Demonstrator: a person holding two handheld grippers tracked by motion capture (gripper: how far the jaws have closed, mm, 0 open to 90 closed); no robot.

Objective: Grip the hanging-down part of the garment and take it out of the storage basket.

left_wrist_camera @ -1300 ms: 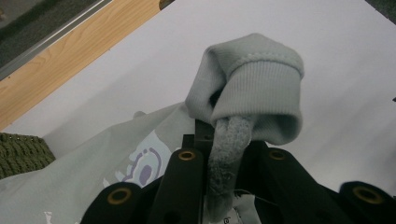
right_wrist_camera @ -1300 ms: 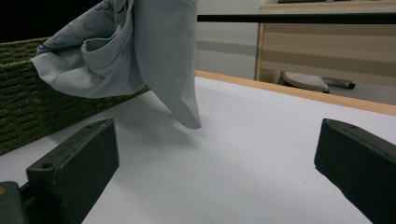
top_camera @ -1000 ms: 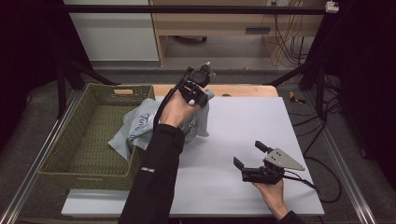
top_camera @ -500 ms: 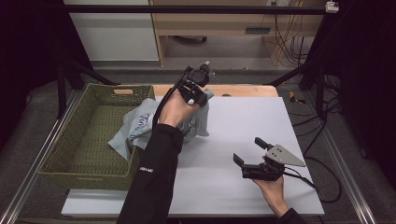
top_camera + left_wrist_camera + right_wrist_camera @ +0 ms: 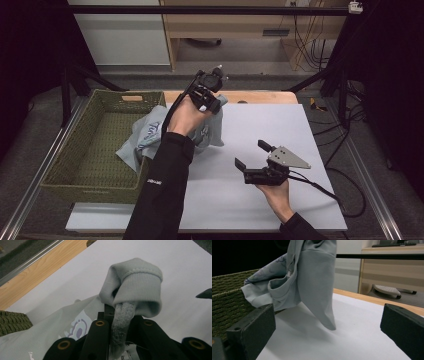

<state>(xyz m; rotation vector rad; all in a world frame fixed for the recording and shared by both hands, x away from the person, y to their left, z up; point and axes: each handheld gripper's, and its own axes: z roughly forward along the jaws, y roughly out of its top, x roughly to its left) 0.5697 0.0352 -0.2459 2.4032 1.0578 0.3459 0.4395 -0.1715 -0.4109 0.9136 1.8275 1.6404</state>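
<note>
Garment: pale grey T-shirt (image 5: 150, 135), soft knit, hanging bunched and creased, a faint purple-and-blue print showing on the cloth (image 5: 80, 327).
Collar: ribbed neckband (image 5: 136, 287) folding over itself above the left gripper's jaws, stitching running along its edge.
Lower part: one pointed fold (image 5: 322, 302) dangling down, its tip close above the white table top (image 5: 280, 125); from this angle cannot tell whether touching.
Place: lifted at the top near the far edge of the table, the rest trailing down to the left over the rim of the green woven basket (image 5: 75, 165).
Left gripper (image 5: 210, 92): raised above the table, jaws pressing together on a twisted strand of the T-shirt's grey cloth just under the neckband.
Right gripper (image 5: 254, 156): held low over the near right part of the table, well apart from the T-shirt, jaws standing wide apart with nothing between them, pointing toward the hanging cloth.
Basket: sitting at the left end of the table, its inside floor bare where showing.
Table edge: strip of light wood (image 5: 32, 277) bordering the white top.
</note>
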